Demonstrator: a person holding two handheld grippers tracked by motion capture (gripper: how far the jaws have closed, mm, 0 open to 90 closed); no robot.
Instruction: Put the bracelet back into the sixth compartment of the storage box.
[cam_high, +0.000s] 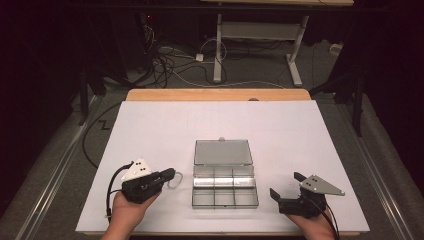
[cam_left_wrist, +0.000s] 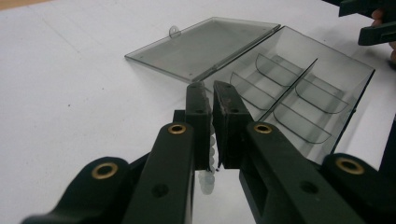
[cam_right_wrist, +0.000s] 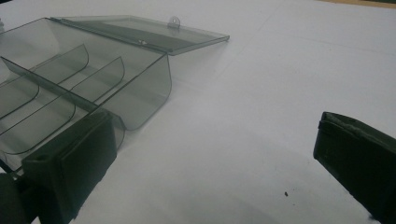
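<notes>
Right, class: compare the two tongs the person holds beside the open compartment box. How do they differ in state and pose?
The left tongs are shut on a small translucent beaded ring; the right tongs stand open with nothing between them. In the high view the left tongs point sideways toward the box, while the right tongs point up the table, away from the person. Both are black, hand-held, and sit near the box's front corners.

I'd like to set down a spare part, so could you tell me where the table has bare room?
The white table is bare behind the open box, along both side edges. It is crowded between the box and left gripper, less so by the right gripper.
</notes>
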